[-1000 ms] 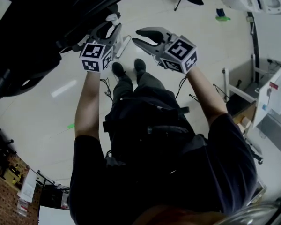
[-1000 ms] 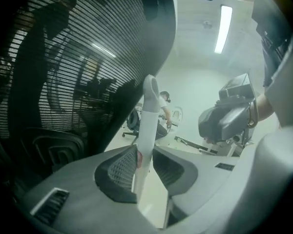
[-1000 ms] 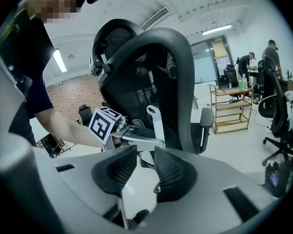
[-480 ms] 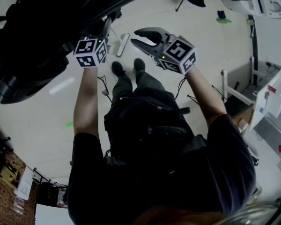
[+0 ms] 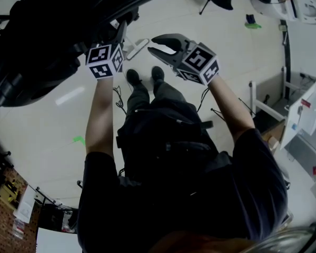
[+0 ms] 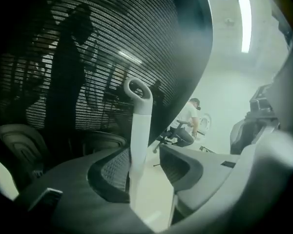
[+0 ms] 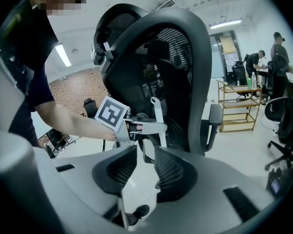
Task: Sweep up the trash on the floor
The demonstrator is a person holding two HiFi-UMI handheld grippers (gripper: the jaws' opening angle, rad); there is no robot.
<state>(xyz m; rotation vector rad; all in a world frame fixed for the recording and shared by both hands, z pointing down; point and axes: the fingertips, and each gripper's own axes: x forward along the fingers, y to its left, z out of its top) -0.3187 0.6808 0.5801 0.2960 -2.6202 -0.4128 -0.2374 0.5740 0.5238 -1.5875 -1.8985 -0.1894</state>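
Opening just now with the white handle (image 6: 138, 130) loose between its jaws, the left tool (image 6: 146, 173) risks letting it topple off the chair (image 6: 112, 43); right tool (image 7: 139, 172) spread, empty.

light: dim, cool grey cast | source: ceiling strip light (image 6: 244, 24), one glare streak on the floor (image 5: 69, 97) | head view: person's torso (image 5: 168, 157) near black, edges bent by fisheye | left gripper view: foreground soft, mesh chair back (image 6: 112, 43) backlit, corners black | right gripper view: sharper, rim dark
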